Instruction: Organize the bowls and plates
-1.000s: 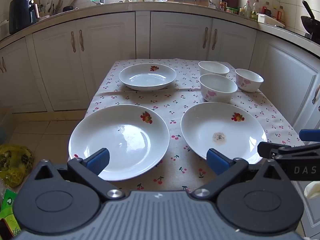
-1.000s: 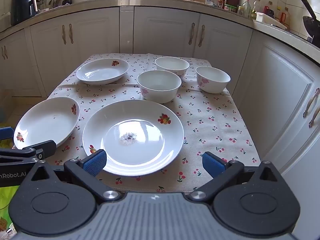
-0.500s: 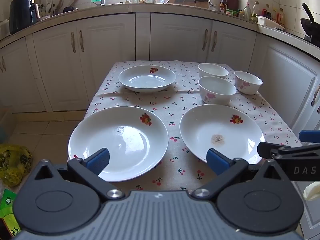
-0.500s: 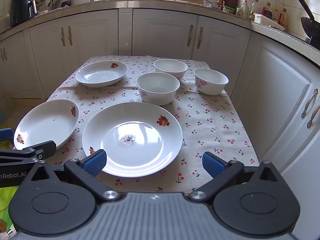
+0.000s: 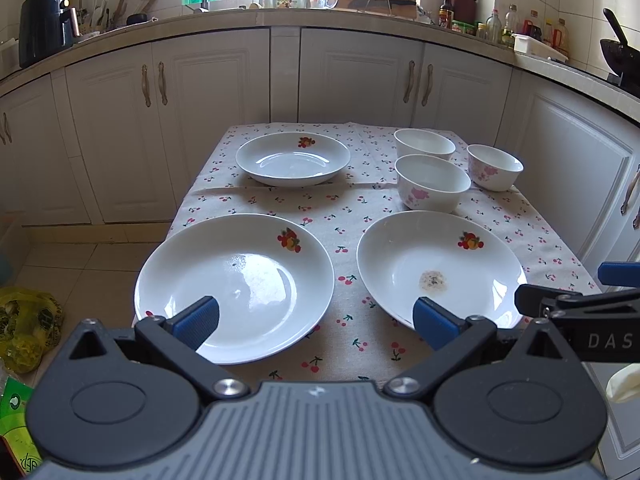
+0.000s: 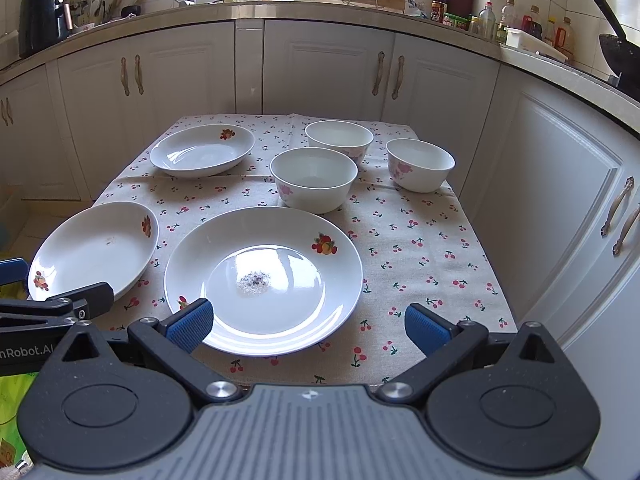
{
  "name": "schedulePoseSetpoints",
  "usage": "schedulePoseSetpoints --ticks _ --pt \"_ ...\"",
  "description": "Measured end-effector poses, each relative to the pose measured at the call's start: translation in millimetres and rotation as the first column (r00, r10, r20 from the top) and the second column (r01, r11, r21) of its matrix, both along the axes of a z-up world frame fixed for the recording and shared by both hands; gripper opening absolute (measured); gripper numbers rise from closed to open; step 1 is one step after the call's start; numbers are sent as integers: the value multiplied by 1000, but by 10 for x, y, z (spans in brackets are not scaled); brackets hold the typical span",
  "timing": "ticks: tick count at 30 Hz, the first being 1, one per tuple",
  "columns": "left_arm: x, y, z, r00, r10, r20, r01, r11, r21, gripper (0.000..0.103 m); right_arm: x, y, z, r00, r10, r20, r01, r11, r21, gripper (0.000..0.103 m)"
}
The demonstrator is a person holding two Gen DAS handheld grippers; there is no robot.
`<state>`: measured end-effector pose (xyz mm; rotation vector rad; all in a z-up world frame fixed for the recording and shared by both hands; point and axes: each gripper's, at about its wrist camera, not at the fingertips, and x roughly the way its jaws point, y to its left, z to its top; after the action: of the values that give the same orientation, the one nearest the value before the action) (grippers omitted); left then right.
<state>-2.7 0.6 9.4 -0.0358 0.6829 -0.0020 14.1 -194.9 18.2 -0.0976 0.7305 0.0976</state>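
Three white plates with fruit prints lie on the cherry tablecloth: a near-left plate (image 5: 236, 284) (image 6: 94, 250), a near-right plate (image 5: 438, 266) (image 6: 264, 276) with a dark smudge in its middle, and a far plate (image 5: 292, 158) (image 6: 202, 150). Three white bowls with pink flowers stand at the far right: a front bowl (image 5: 432, 184) (image 6: 314, 180), a back bowl (image 5: 424, 143) (image 6: 339, 139) and a right bowl (image 5: 495, 167) (image 6: 420, 164). My left gripper (image 5: 316, 322) is open and empty, at the table's near edge. My right gripper (image 6: 308, 326) is open and empty, in front of the near-right plate.
The table (image 6: 432, 248) stands in a kitchen, with white cabinets (image 5: 352, 76) behind and to the right. The counter holds an air fryer (image 5: 44, 26), bottles and a wok. A yellow bag (image 5: 24, 320) lies on the floor at left.
Both grippers have pulled back and risen slightly; the table and dishes look a little farther away and lower in view. Nothing on the table has moved.
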Motion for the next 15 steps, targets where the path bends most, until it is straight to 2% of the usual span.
schedulePoseSetpoints --ticks 15 --pt "2 -9 -27 1000 4 3 -4 1000 6 102 -25 18 35 1000 5 8 -5 1000 6 103"
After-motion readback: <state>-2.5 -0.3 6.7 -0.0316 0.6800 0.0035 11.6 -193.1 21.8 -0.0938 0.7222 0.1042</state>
